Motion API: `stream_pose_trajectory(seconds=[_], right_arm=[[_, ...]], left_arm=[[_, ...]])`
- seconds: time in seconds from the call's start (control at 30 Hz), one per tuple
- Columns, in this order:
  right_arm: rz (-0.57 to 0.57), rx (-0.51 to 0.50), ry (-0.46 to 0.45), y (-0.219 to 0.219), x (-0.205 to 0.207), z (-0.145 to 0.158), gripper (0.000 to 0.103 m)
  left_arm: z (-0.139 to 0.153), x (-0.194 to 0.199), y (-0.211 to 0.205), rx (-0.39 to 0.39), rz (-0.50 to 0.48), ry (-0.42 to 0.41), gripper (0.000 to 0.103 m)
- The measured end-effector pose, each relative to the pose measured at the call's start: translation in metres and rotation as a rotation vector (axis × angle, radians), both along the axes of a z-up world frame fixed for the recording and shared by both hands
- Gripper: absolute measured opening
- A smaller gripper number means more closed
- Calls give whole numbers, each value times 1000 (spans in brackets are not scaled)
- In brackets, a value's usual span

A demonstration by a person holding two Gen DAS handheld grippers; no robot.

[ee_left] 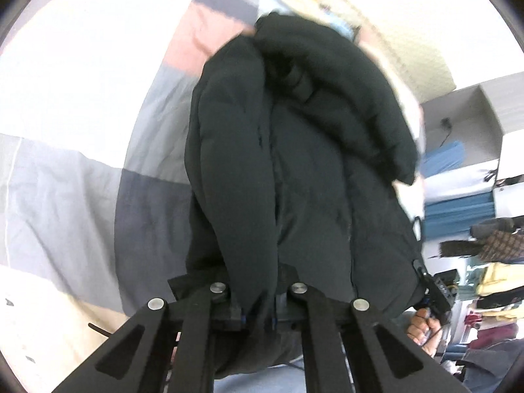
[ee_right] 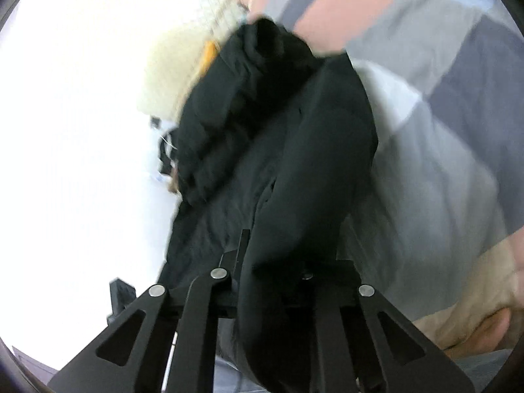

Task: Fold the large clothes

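We judge we're mid-fold, at the carry stage; both tongs have the jacket (ee_left: 294,150) up off the bed (ee_left: 82,170), the checked quilt showing beyond it in both wrist views.

Left tongs (ee_left: 258,314): pressed nearly together w/ a puffy fold of jacket pinched between them; the rest of the jacket hangs straight ahead of the tongs, a sleeve or collar roll flopped across its far end, off to the right. A hand (ee_left: 422,327) on the other grip shows low right, just past the jacket's edge.

Right tongs (ee_right: 278,281): a thick dark fold of the jacket (ee_right: 294,163) runs down between them and hides the tips, so we can't tell for sure how tight they sit; we judge they're pinching it, since the cloth hangs from there. Bed (ee_right: 442,131) lies right of these tongs; blown-out white to the left.

Both views are smeared, so detail is thin.

Next move, as we read it: lower both tongs together toward the bed, keep the 2 pinched edges level and apart so the body spreads flat ahead of us; only then let go and take a sleeve. Risk: bulky padding slipping out of a shallow pinch.
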State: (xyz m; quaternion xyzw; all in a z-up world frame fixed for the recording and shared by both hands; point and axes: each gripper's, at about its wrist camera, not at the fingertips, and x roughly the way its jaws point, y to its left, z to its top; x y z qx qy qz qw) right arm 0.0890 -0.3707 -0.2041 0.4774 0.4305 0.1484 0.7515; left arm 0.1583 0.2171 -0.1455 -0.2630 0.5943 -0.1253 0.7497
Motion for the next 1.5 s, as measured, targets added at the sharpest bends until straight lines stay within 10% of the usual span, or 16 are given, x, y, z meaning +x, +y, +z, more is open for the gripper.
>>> stream_pose_trajectory(seconds=[0.5, 0.9, 1.5], right_arm=[[-108, 196, -287, -65, -40, 91, 9], [-193, 207, -397, -83, -113, 121, 9], [-253, -60, -301, -79, -15, 124, 10]], left_arm=[[128, -107, 36, -129, 20, -263, 5], [199, -182, -9, 5, -14, -427, 5], [194, -75, -38, 302, -5, -430, 7]])
